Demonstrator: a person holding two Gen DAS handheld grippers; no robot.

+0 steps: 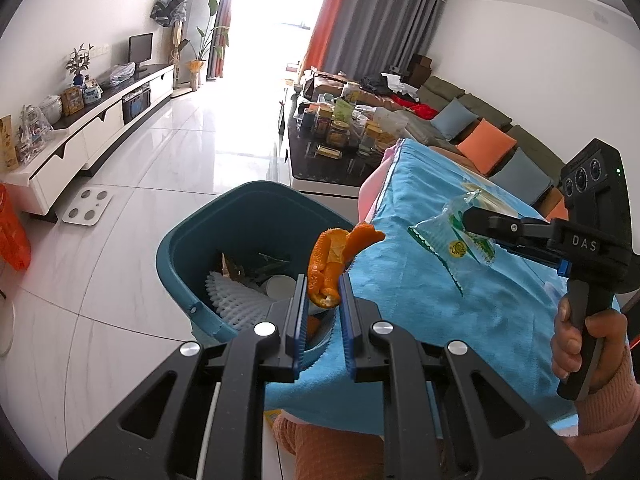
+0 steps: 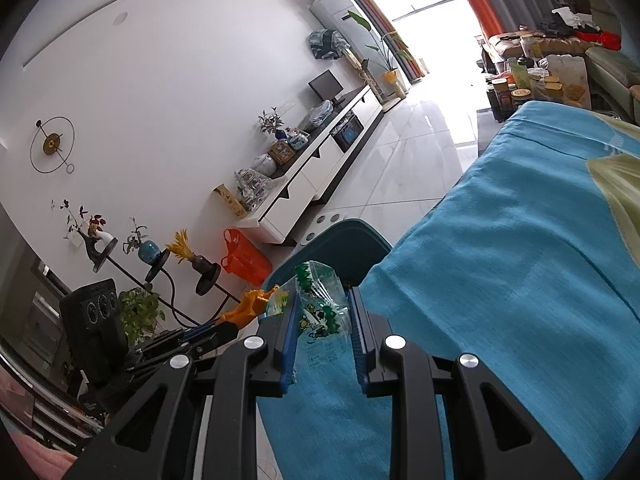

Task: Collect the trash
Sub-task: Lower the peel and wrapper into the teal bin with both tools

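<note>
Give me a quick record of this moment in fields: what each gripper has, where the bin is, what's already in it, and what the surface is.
left gripper: shut on orange peel, held above the bin
right gripper: shut on clear plastic wrapper with green print, over the cloth
bin: teal, on the floor beside the covered surface
bin contents: white foam net, a white cup, some darker scraps
surface: blue cloth
</note>
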